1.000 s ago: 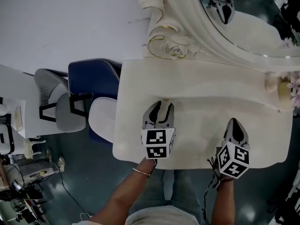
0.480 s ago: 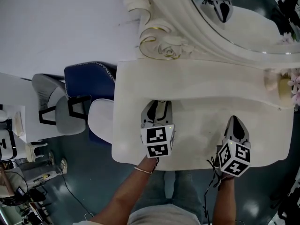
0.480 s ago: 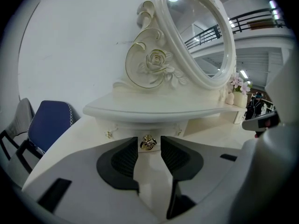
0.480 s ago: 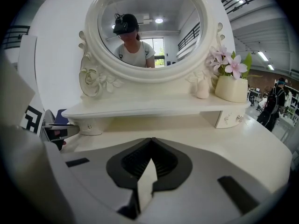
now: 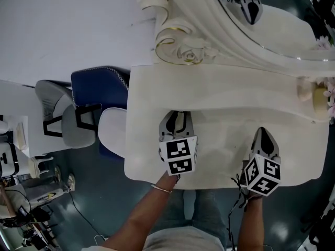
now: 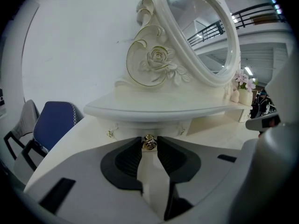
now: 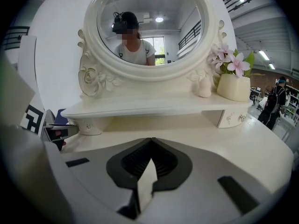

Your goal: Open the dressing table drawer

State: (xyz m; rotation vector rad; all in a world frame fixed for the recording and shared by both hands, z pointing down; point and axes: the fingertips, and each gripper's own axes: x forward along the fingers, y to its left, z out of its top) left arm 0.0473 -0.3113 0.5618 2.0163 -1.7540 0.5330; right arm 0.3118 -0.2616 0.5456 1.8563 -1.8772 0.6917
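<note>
Knob, round and gilt, between ribbed dark pads of left tool, freshly closing, seemingly gripped; right tool clenched, empty.

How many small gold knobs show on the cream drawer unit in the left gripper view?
3 small gold knobs: one central, one left, one right on the cream drawer unit. Others may be hidden.

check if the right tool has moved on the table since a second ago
No, the right tool sits at the same spot by the dressing table front edge as before.
</note>
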